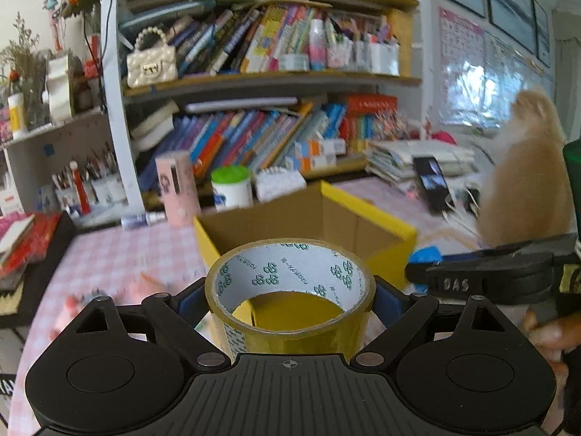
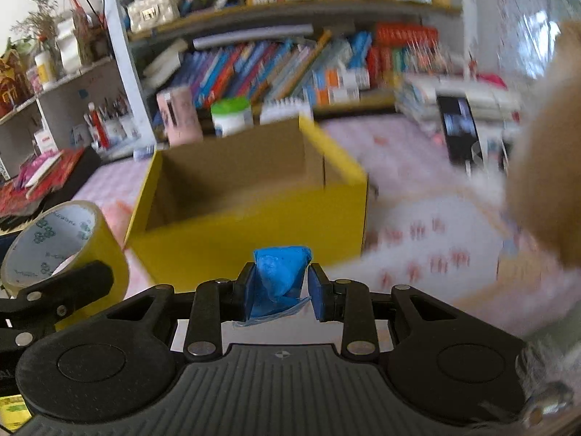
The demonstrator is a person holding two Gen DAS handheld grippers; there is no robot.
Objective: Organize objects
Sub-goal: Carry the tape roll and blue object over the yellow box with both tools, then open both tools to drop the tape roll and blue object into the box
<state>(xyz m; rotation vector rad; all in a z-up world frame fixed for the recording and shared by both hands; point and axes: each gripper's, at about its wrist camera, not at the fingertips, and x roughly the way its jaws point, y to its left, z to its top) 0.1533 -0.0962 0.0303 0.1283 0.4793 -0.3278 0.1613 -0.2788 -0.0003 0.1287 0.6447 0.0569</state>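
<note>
Tape roll (image 1: 290, 290) sits pinched between my left gripper's (image 1: 290, 299) widely spread jaws; my right gripper (image 2: 281, 283) squeezes a blue packet (image 2: 279, 276), yellow box (image 2: 254, 196) just ahead.

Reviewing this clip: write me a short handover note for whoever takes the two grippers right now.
Left gripper: closed on the roll of tape, held off the table.
Right gripper: shut on a small blue packet.
Yellow box: open on the pink checked tablecloth, just ahead of both grippers; nothing visible inside.
Done: both items picked up.
Left: probably drop the tape and the packet into the box.
</note>
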